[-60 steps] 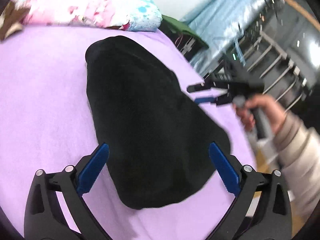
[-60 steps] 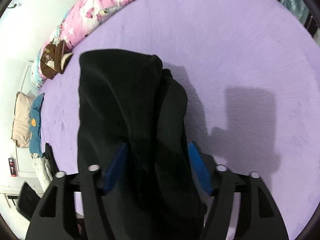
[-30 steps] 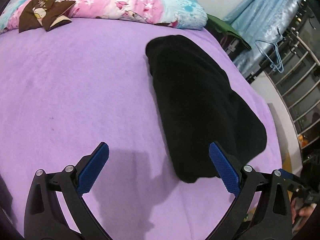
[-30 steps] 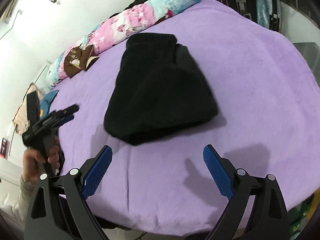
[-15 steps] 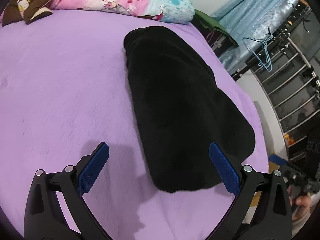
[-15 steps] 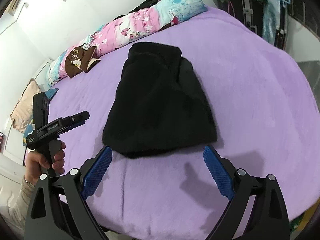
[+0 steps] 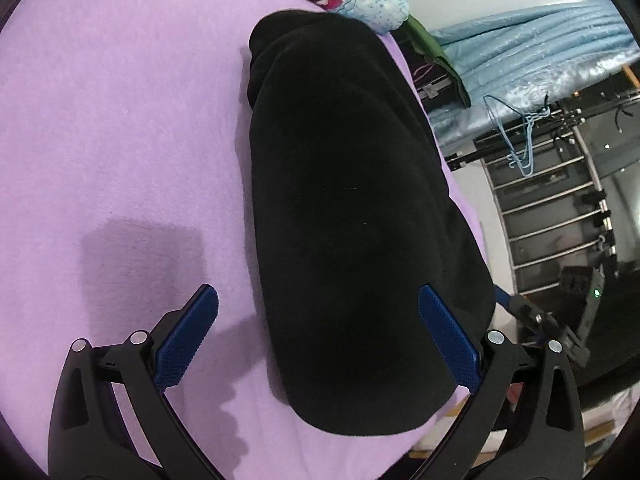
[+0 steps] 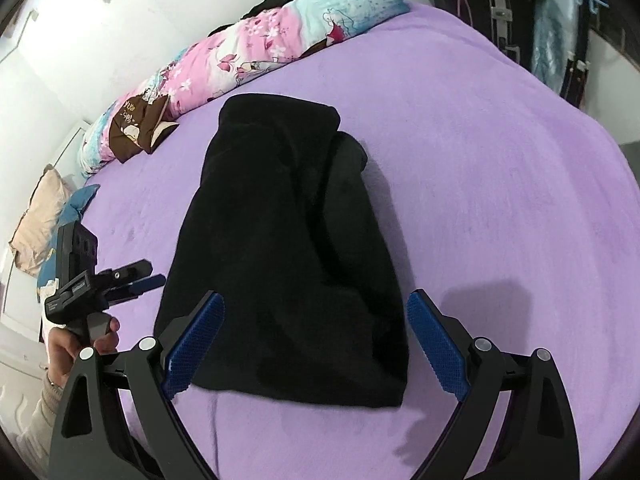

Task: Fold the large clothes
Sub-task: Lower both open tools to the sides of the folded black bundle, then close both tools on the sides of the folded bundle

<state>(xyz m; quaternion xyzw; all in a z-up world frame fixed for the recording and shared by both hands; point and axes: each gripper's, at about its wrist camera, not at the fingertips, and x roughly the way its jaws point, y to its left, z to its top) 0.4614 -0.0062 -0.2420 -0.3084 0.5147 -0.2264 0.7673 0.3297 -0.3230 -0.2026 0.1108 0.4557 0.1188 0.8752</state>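
Observation:
A black garment [image 7: 352,216] lies folded into a long bundle on the purple bed [image 7: 120,120]. In the right wrist view the black garment [image 8: 288,256] lies in the middle of the purple bed [image 8: 500,200]. My left gripper [image 7: 318,312] is open and empty, hovering over the near end of the bundle. It also shows in the right wrist view [image 8: 152,276], left of the garment. My right gripper [image 8: 316,312] is open and empty above the garment's near edge. It shows in the left wrist view [image 7: 504,300] at the bed's right edge.
A pink and blue floral quilt [image 8: 248,60] lies along the far side of the bed by the white wall. Pillows [image 8: 36,220] sit at the left. A blue curtain [image 7: 540,52], a hanging blue hanger [image 7: 520,140], a metal rack [image 7: 560,220] and a suitcase [image 8: 488,4] stand beside the bed.
Both grippers have moved closer to the near end of the black garment and stay open. The garment has not moved.

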